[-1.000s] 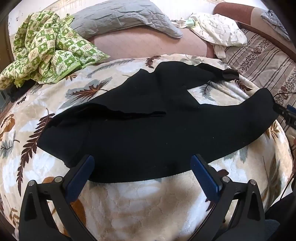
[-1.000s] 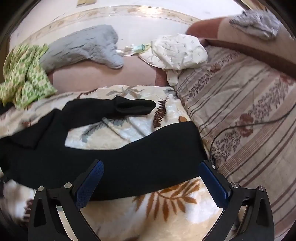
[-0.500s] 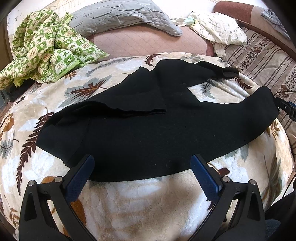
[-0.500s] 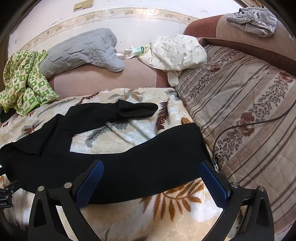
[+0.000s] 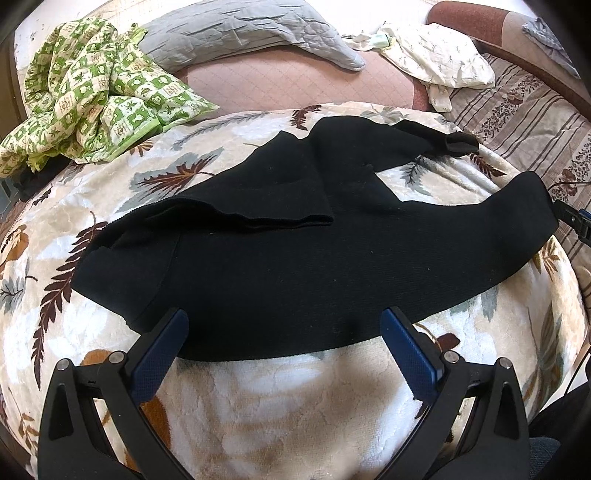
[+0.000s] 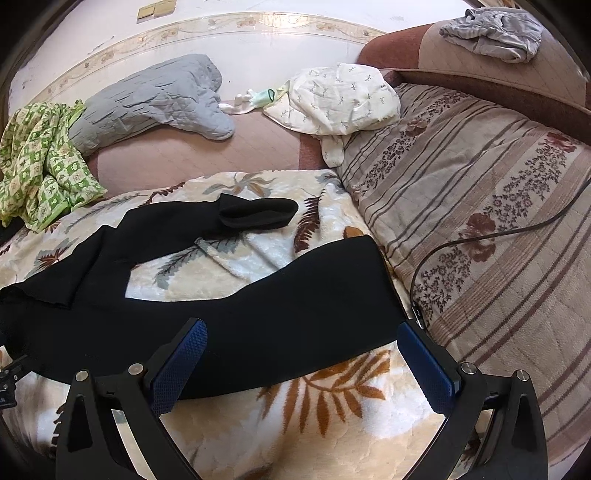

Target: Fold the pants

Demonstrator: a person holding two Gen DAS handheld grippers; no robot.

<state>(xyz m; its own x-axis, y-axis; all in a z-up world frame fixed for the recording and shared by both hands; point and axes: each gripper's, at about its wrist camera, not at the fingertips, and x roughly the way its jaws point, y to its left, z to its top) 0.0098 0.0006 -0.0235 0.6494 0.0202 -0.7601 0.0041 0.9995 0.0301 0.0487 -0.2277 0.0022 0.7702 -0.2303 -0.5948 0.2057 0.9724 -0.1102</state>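
Black pants [image 5: 295, 258] lie spread on a cream blanket with a leaf print [image 5: 277, 398]. The waist end is at the left with a flap folded over it. One leg runs right along the near side [image 6: 295, 317]; the other leg angles away with its cuff turned back [image 6: 258, 214]. My left gripper [image 5: 284, 343] hovers open over the near edge of the seat part, holding nothing. My right gripper [image 6: 301, 354] is open above the near leg close to its cuff end, also holding nothing. The tip of the right gripper shows at the far right edge of the left wrist view.
A green-checked cloth [image 5: 92, 92] is bunched at the back left. A grey quilted pillow [image 5: 240, 33] and a white printed garment [image 6: 340, 99] lie behind. A striped floral bedcover [image 6: 480, 206] with a black cable [image 6: 480, 236] is on the right. Grey clothing [image 6: 491, 33] rests on the headboard.
Both grippers have drawn back and risen slightly, so the pants sit a little farther off in each view. The pants have not moved. Both grippers stay open.
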